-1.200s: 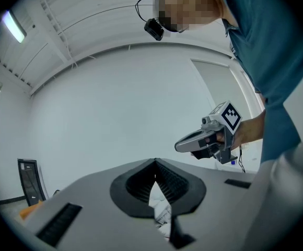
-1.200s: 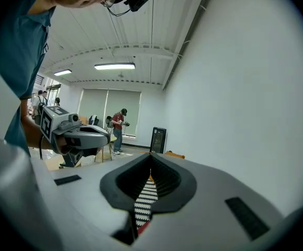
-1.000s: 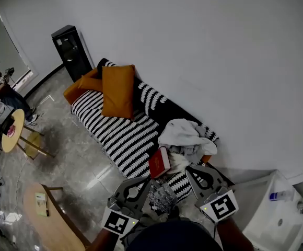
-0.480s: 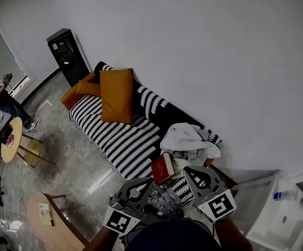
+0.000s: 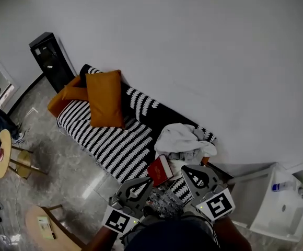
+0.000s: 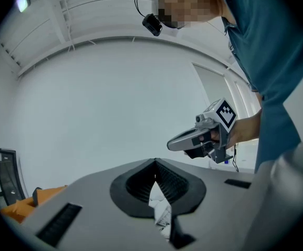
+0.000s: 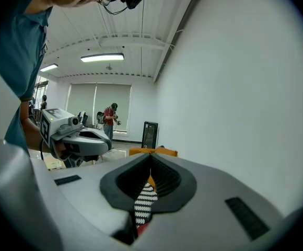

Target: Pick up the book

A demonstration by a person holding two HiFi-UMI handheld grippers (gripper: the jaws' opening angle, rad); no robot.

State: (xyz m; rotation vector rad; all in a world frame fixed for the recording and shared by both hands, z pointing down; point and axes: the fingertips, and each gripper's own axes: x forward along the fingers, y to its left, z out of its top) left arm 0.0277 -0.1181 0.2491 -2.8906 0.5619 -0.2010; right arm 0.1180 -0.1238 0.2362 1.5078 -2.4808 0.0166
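Note:
A red book (image 5: 159, 169) lies on the near end of a black-and-white striped sofa (image 5: 109, 140), leaning against a heap of white clothes (image 5: 180, 139). In the head view my left gripper (image 5: 149, 181) sits just below and left of the book, with its jaws shut and empty. On the book's right is my right gripper (image 5: 185, 169), also shut on nothing. The left gripper view shows shut jaws (image 6: 155, 162) with white cloth behind them. The right gripper view shows shut jaws (image 7: 150, 157) with sofa stripes and a bit of red behind.
Two orange cushions (image 5: 104, 98) lean on the sofa's far end, beside a black cabinet (image 5: 49, 61). Round wooden tables (image 5: 0, 153) (image 5: 47, 226) stand on the grey floor at left. A white basin unit (image 5: 277, 208) is at right. A white wall backs the sofa.
Both grippers have moved closer to the sofa's near end, and the book now lies nearer their tips. The view has swung, so the sofa and cushions sit further left.

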